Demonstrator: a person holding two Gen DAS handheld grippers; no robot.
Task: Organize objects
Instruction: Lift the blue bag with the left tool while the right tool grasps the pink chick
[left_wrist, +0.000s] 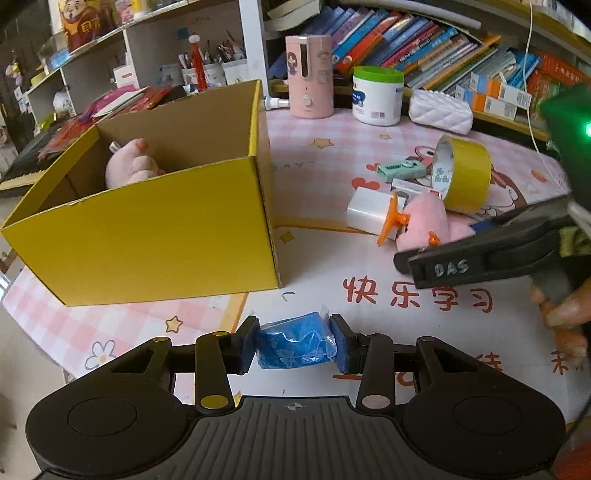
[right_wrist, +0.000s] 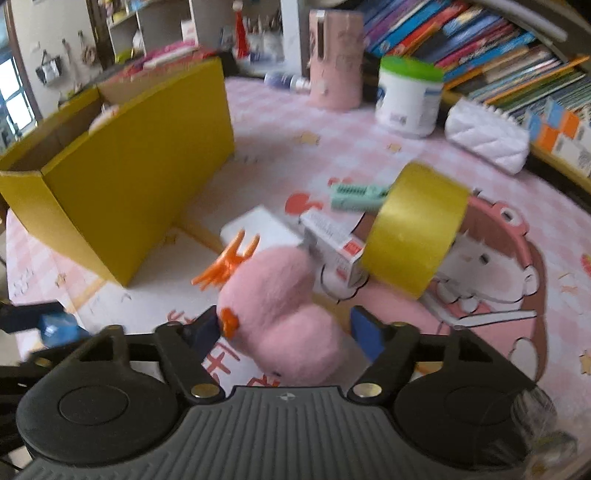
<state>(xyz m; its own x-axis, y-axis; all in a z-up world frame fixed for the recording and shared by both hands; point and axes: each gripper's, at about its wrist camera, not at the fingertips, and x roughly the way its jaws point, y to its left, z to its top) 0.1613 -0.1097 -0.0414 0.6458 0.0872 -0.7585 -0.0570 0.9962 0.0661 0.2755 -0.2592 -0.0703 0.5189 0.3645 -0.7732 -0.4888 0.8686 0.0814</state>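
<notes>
- My left hand-held gripper (left_wrist: 295, 345) is clenched on a small blue roll wrapped in clear plastic (left_wrist: 295, 345), both blue pads pressed against its ends. It hangs above the bench's pink checked mat with red printed characters (left_wrist: 369, 155), just in front of the box.
- My right hand-held gripper (right_wrist: 286, 326) straddles a pink plush toy with an orange spot (right_wrist: 280, 314). The left pad is at the toy's side, the right pad stands just clear of it — not a closed grip, as far as the blurred view shows.
- An open yellow cardboard box (left_wrist: 155, 236) sits toward the left edge of the bench; another pink plush toy (left_wrist: 129, 166) lies inside it.
- Just beyond the plush by my right gripper lies an orange plastic claw clip (right_wrist: 225, 266), touching a white rectangular block (right_wrist: 258, 225).
- A wide roll of yellow tape (right_wrist: 413, 229) stands on its edge in the middle of the bench, a small white-and-red carton (right_wrist: 332, 243) against it and a mint-green oblong item (right_wrist: 354, 195) just behind.
- Toward the far edge stand a pink cylindrical appliance (left_wrist: 309, 74), a white tub with a green lid (left_wrist: 377, 94) and a white quilted pouch (left_wrist: 439, 110).
</notes>
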